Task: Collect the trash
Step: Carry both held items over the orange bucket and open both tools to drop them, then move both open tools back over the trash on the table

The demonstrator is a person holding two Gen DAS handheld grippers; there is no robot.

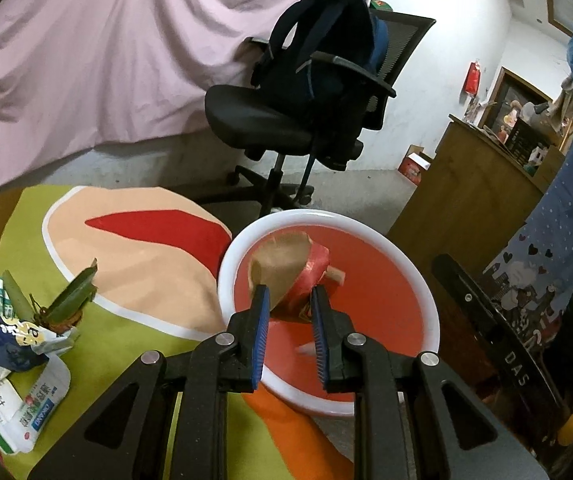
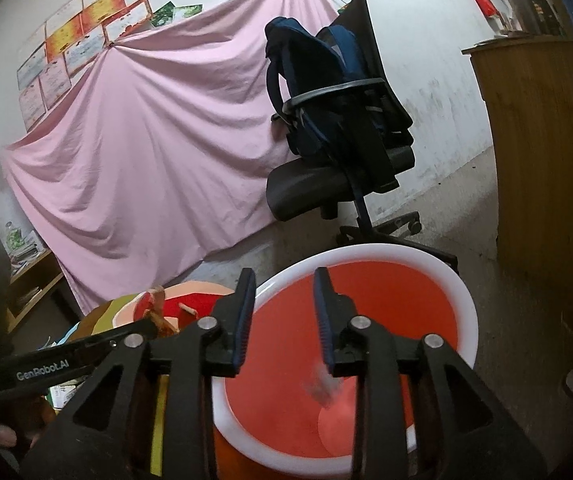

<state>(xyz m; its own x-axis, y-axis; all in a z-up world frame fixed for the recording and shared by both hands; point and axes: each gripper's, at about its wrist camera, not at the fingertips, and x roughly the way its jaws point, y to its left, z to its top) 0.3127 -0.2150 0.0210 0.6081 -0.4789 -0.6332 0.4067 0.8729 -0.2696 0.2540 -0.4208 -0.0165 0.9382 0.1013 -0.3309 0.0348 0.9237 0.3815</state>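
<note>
Crumpled paper wrapper [image 1: 286,268], tan inside with a red printed outer face: pinched between the blue pads of the left tongs [image 1: 288,300], held over the basin's red interior, clear of its floor.

Basin [image 1: 426,292], red with a white rim: the reference point for all else. It stands at the tabletop's edge.

Small pale scrap [image 2: 322,388]: blurred, inside the basin, below the right tongs; whether it is falling or lying there cannot be told.

Right tongs [image 2: 284,314]: spread, nothing between the pads, poised above the basin's near rim.

Heap of remaining litter [image 1: 18,356], left of the basin: printed white packets, a dark blue packet, green leaves on a brown stem.

Tabletop cloth [image 1: 134,248], left of the basin: lime green with a peach and red figure.

Office chair [image 1: 286,120], beyond the basin, carrying a dark blue backpack [image 1: 326,40].

Pink sheet [image 1: 106,60], hung on the wall behind the chair.

Wooden cabinet [image 1: 466,184], right of the basin.
</note>
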